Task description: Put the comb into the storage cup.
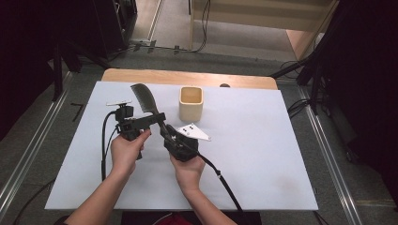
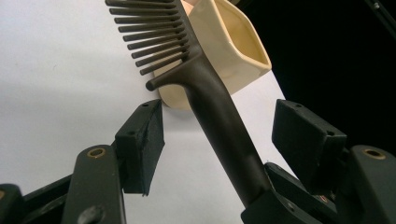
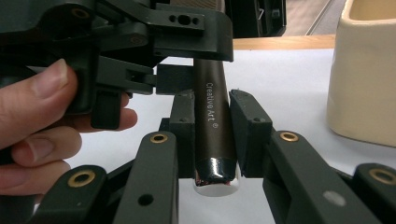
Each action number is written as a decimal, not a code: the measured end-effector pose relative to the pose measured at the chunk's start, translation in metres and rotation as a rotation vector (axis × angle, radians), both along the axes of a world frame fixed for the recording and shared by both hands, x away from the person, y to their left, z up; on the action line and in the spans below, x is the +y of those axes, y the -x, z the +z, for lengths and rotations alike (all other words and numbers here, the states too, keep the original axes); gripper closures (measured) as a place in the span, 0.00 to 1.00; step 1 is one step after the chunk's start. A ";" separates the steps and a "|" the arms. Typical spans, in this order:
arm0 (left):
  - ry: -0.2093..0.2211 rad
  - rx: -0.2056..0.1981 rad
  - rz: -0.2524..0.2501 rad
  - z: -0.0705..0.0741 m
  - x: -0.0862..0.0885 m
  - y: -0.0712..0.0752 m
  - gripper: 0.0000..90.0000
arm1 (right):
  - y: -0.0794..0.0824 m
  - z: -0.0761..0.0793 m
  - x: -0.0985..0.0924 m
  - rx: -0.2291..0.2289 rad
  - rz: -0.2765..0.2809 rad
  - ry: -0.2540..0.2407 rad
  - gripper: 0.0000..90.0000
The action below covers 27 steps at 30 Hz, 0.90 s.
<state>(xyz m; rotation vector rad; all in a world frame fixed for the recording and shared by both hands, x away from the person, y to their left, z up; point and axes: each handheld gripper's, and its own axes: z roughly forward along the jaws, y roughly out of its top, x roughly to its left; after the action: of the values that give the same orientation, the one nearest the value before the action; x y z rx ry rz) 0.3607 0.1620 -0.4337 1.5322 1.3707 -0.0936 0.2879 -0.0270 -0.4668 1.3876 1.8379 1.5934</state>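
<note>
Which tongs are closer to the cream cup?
Right. The right tongs sit just in front-left of the cream cup, clamped on the comb handle. The left tongs approach from farther left, jaws open around that handle.

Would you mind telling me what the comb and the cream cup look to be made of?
The comb looks like dark brown plastic, smooth and faintly glossy, with moulded teeth and printed lettering on the handle. The cup seems glazed ceramic: thick walls, soft sheen, though plastic is possible.
</note>
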 end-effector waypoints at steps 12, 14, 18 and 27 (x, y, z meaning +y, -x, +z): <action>0.038 -0.001 0.028 0.001 -0.003 -0.001 0.56 | 0.000 -0.002 0.000 0.005 0.000 -0.017 0.78; 0.045 0.008 0.029 0.000 -0.003 -0.002 0.59 | 0.000 -0.002 -0.001 0.000 -0.001 -0.019 0.78; 0.065 0.033 0.035 -0.002 -0.001 -0.004 0.64 | 0.001 -0.004 -0.001 0.000 0.002 -0.026 0.78; 0.084 0.049 0.035 -0.004 0.002 -0.005 0.72 | 0.001 -0.006 -0.001 0.004 0.006 -0.034 0.78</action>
<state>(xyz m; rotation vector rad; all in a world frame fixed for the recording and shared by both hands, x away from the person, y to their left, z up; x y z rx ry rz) 0.3655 0.1636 -0.4380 1.4444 1.4142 -0.1655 0.2870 -0.0281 -0.4724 1.4014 1.8271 1.6330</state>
